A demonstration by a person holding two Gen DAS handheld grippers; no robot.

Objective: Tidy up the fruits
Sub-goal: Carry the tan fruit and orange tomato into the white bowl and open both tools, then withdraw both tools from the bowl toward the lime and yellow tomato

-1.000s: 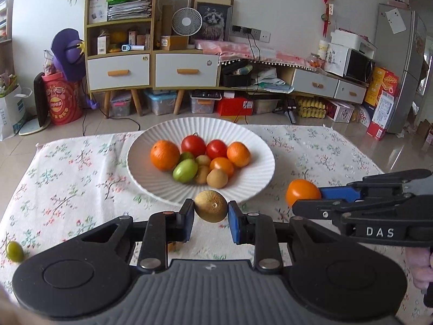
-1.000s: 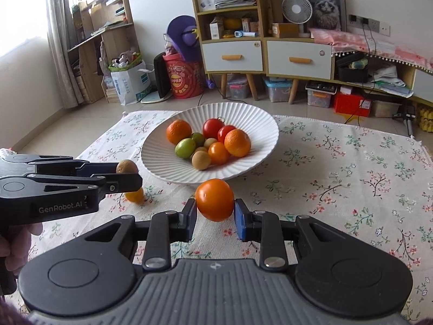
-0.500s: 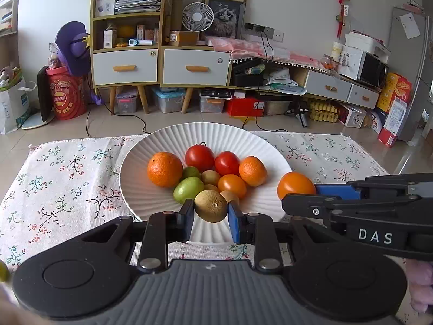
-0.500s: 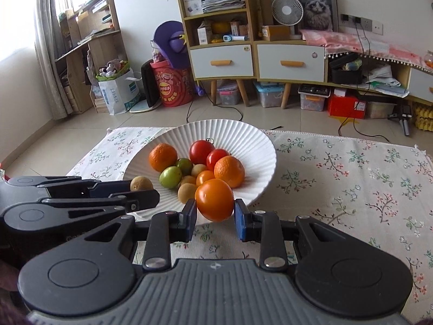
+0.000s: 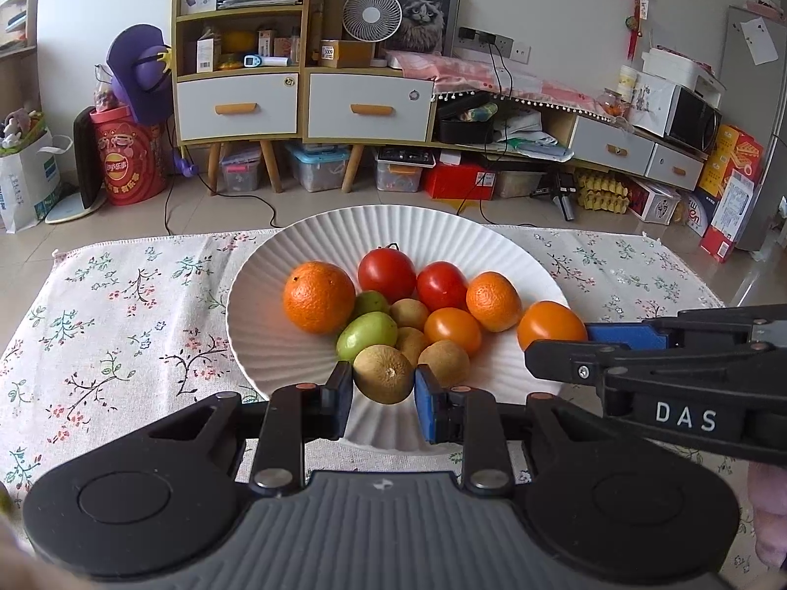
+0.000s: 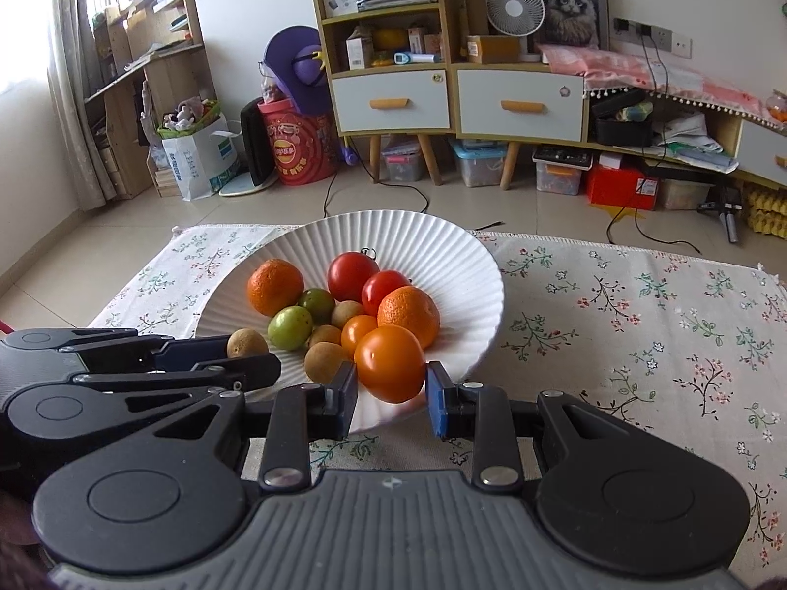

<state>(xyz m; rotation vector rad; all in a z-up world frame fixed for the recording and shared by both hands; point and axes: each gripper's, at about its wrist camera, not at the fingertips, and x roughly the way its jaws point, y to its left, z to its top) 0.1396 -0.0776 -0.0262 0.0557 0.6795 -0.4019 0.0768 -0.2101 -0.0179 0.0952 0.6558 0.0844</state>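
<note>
**Two fruits held over the plate**

Over the near rim of the ribbed white plate, the left gripper clamps a brownish-green kiwi between its blue-padded fingers. Just to its right, the right gripper pinches a smooth orange tomato-like fruit, apparently above the plate's edge. Oranges, red tomatoes and green fruits sit piled in the plate on the floral-clothed table.
</note>
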